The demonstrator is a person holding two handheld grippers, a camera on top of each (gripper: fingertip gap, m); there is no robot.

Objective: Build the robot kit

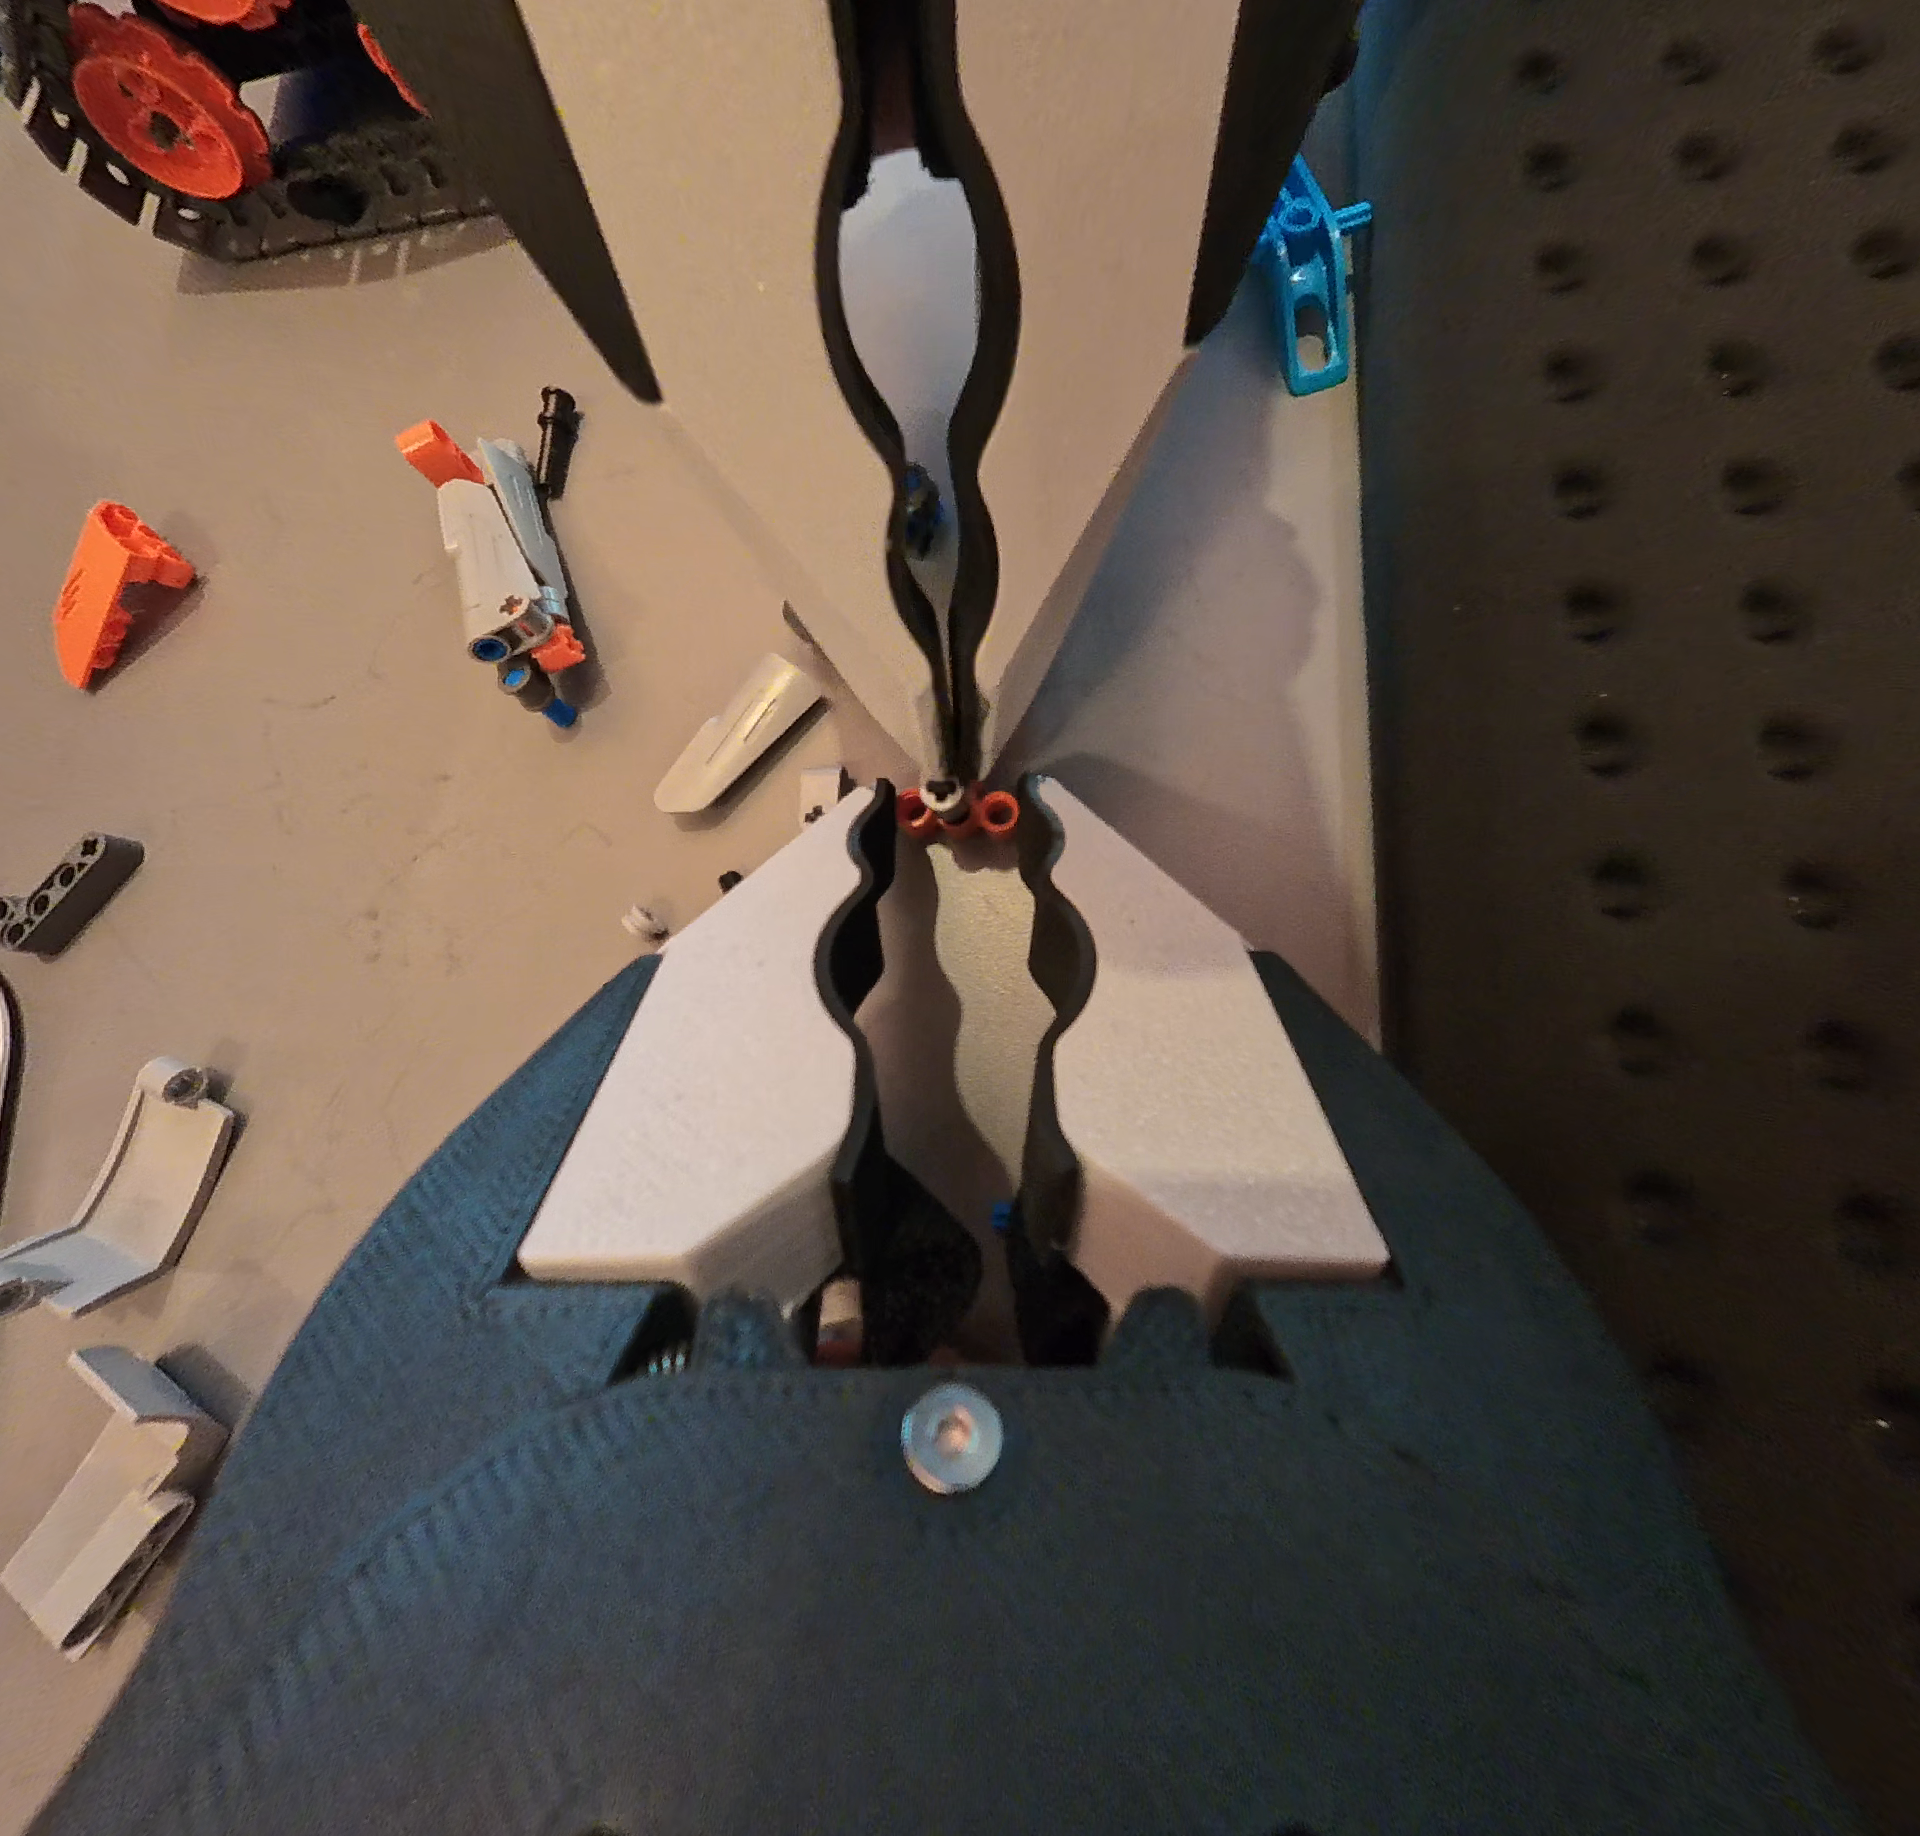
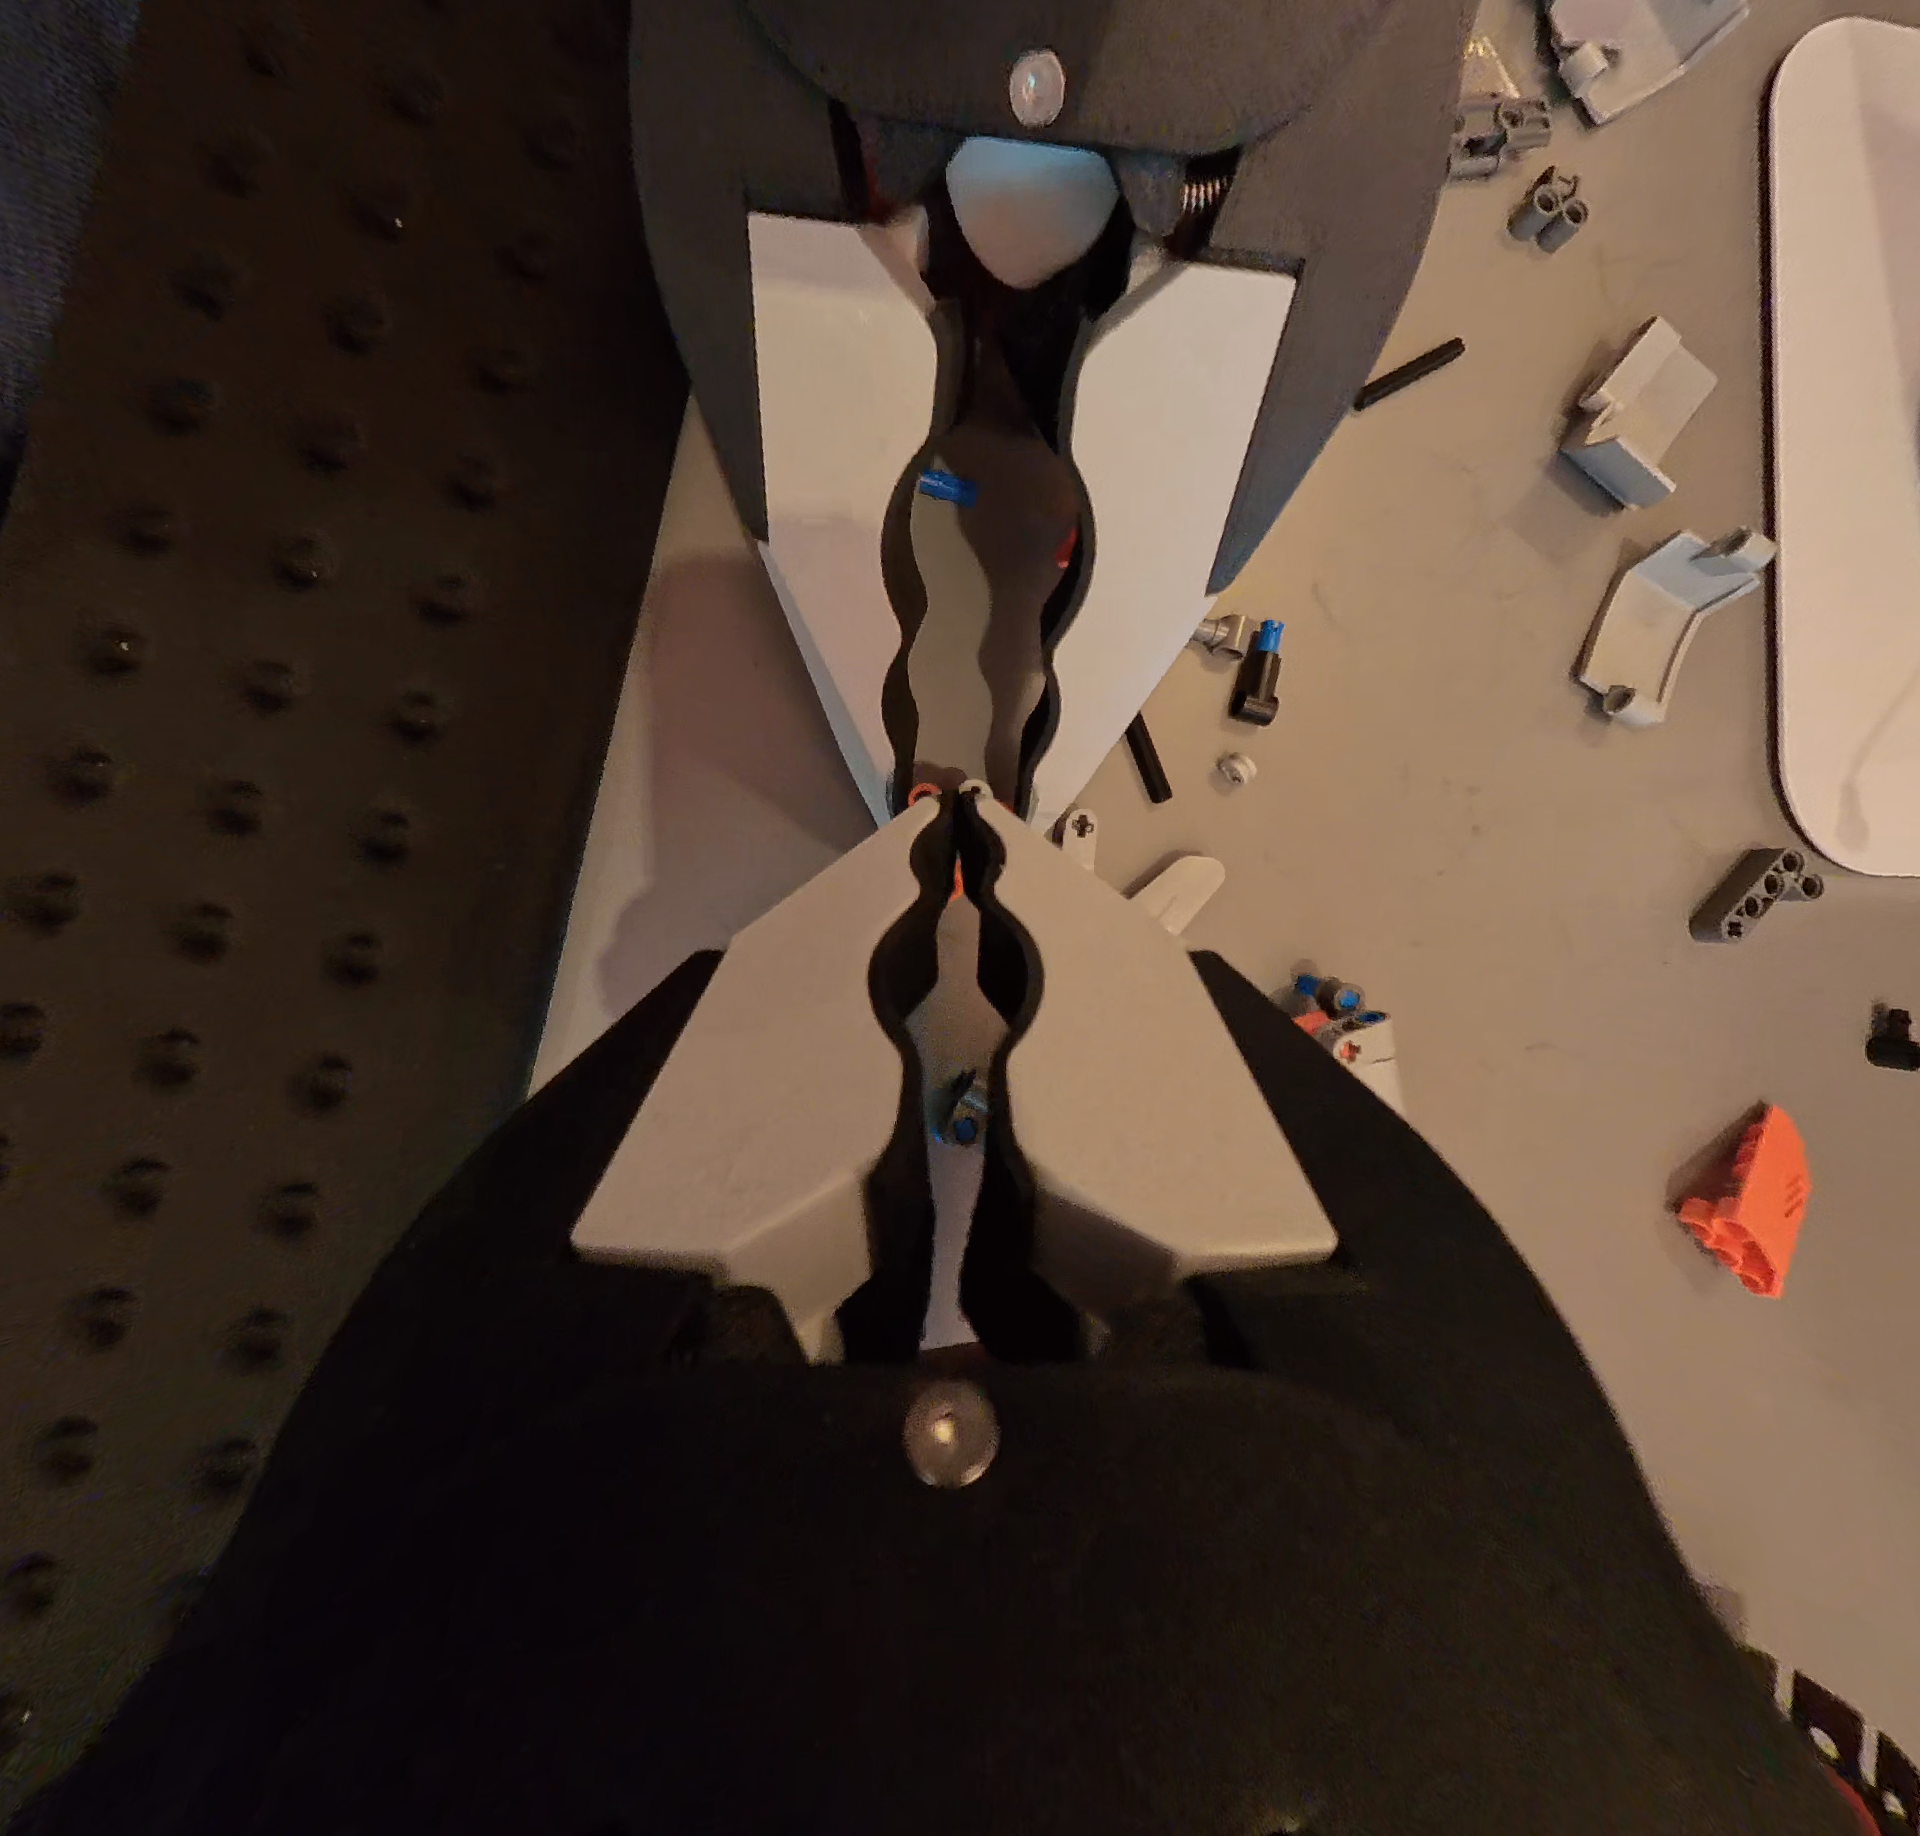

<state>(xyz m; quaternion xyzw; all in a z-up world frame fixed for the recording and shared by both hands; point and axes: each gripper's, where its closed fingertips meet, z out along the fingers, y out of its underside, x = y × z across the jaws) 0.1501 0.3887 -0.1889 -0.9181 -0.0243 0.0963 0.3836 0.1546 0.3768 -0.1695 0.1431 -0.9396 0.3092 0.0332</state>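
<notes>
In the left wrist view my left gripper [image 1: 958, 799] is shut on a small orange beam [image 1: 956, 814] with three holes, its two tips pressing on the beam's ends just above the table. My right gripper [image 1: 951, 763] comes in from above, tip to tip with the left one. Its pads are together, and their tips rest against a small white pin [image 1: 943, 791] at the beam's middle hole. In the right wrist view my right gripper [image 2: 956, 807] is shut. The white pin [image 2: 977, 787] and the orange beam [image 2: 920, 795] show just past its tips.
Loose building parts lie on the grey table [image 1: 312, 851]: a tracked model with orange wheels [image 1: 156, 103], an orange block [image 1: 114, 591], a white-grey assembly [image 1: 509, 560], a blue part [image 1: 1309, 280]. A dark studded mat [image 1: 1662, 747] borders the table. A white tray [image 2: 1849, 436] lies at the right. My left and right fingertips are right by each other. Both grippers' tips are roughly 20 centimetres from the orange block [image 1: 114, 591]. Look for it in the right wrist view [image 2: 1749, 1188] too.
</notes>
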